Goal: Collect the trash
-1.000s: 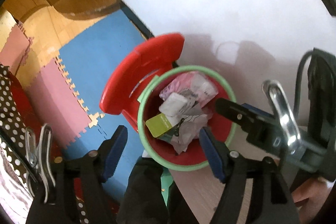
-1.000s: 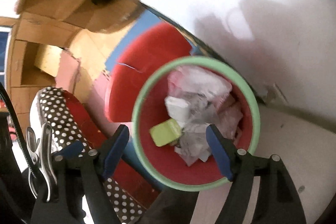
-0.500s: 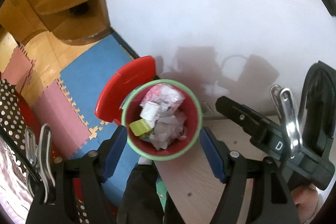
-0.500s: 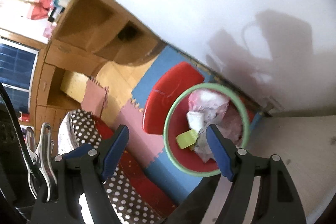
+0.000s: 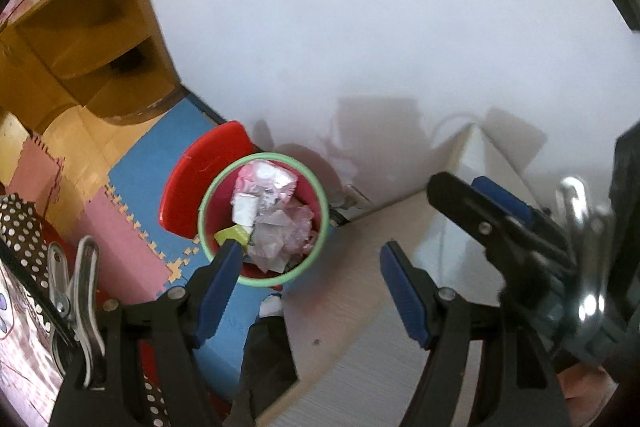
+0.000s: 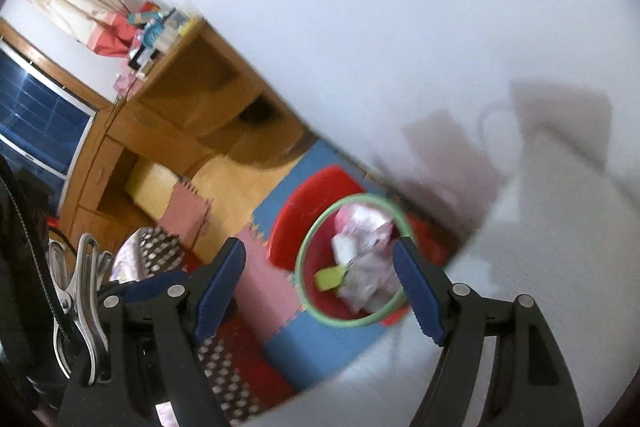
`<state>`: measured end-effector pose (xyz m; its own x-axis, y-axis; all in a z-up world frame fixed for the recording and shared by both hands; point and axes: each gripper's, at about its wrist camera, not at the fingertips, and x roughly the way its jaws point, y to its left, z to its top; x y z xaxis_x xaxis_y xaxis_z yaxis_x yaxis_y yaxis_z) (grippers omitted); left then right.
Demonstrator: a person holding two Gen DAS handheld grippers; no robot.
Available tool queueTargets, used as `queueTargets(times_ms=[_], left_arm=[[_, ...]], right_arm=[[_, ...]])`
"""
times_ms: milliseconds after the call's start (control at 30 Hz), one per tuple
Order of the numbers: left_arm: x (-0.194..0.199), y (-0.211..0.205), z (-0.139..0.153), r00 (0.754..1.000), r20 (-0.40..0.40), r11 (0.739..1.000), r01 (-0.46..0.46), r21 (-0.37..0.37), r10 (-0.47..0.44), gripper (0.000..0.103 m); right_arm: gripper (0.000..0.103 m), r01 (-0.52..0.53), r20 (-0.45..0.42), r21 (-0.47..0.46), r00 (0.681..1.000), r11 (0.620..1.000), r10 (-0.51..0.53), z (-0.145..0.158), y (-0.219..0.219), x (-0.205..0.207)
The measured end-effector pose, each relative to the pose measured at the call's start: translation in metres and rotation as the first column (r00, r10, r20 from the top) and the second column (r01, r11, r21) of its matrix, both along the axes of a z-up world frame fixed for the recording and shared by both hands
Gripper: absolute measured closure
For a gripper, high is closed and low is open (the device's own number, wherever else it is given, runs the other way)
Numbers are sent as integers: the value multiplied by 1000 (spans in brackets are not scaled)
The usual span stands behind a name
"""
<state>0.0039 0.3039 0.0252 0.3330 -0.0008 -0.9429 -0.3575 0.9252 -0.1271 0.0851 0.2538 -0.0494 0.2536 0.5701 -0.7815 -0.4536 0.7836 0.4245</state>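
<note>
As both grippers rose, bin [image 5: 264, 219] shrank.

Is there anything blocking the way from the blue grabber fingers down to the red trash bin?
Nothing visible does. Both the left gripper and the right gripper are open and empty, above the red trash bin, whose lid is flipped back. Crumpled wrappers already fill it.
</note>
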Motion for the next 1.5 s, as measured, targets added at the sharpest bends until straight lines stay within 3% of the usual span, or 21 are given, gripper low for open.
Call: queueTargets(times_ms=[167, 300, 600, 1000, 1500], left_arm=[[-5, -44, 7, 998, 15, 997, 62, 36, -62, 28], [-8, -84, 4, 993, 16, 992, 112, 62, -113, 28], [-8, -136, -7, 989, -6, 986, 147, 81, -148, 28], [3, -189, -7, 979, -1, 974, 202, 101, -203, 28], [22, -258, -6, 951, 14, 946, 307, 102, -309, 28]], right_arm=[[25, -1, 84, 33, 996, 999, -2, 25, -39, -16], [25, -20, 101, 40, 995, 999, 15, 36, -60, -27], [25, 29, 37, 77, 999, 997, -32, 24, -111, -34], [25, 91, 18, 98, 995, 991, -93, 26, -164, -33], [25, 190, 62, 111, 978, 975, -198, 43, -244, -40]])
